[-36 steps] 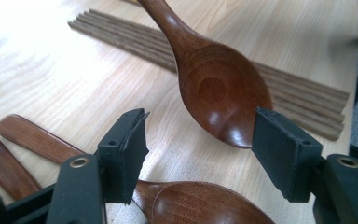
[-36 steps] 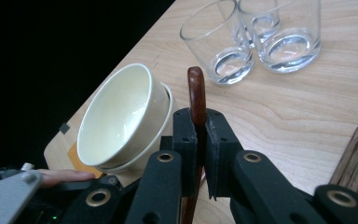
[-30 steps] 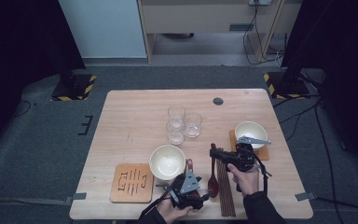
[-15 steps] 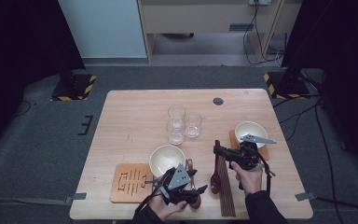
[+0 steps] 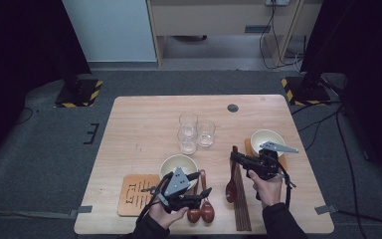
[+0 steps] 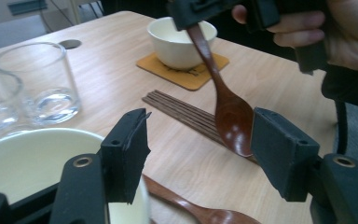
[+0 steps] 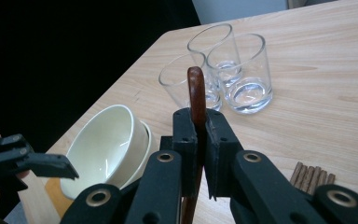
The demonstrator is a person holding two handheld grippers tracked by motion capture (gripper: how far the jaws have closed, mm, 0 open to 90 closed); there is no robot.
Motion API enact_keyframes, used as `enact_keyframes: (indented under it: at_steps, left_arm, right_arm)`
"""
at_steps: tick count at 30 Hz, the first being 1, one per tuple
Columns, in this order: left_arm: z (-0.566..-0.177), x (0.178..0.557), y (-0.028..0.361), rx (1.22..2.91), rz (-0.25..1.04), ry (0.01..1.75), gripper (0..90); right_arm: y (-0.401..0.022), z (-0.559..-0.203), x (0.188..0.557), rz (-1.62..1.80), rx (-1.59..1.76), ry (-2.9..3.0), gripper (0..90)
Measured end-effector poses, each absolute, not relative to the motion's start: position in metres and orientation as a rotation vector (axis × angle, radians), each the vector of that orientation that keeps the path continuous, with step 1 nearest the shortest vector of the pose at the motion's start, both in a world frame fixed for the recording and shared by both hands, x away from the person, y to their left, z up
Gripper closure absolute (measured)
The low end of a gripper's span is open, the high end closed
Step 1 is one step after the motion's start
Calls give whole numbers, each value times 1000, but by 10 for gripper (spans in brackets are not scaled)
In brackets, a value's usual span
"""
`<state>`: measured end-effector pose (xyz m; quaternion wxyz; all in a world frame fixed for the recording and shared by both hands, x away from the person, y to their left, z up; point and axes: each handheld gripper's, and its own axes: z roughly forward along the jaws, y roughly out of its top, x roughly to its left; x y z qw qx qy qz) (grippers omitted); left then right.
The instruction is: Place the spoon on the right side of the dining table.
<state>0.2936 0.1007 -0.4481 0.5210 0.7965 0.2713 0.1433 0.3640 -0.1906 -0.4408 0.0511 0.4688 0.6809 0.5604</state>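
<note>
Spoon [image 5: 231, 185] handling is my job here: my right gripper [image 5: 242, 160] is clamped tight on its handle, the bowl end hanging just above the chopsticks [image 5: 239, 209] near the table's front edge. My left gripper [image 5: 193, 191] hangs half-open with nothing between its jaws, over two more spoons [image 5: 201, 211] beside the front cream bowl [image 5: 179, 164]. I'd keep the grip firm and carry the spoon level, clear of the glasses [image 5: 195, 132]. The coaster [image 5: 138, 194] bears line markings, possibly characters; I can't read them.

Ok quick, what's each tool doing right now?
Left tool: open, holding nothing.
Right tool: closed on the wooden spoon, gripping its handle.
</note>
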Motion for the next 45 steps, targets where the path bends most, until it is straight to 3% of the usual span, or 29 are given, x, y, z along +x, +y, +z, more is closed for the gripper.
enact_keyframes:
  at_steps: [45]
  left_arm:
    - [-451, 329, 207, 1773, 547, 994, 355]
  right_arm:
    - [-195, -431, 366, 1693, 1421, 1990, 845]
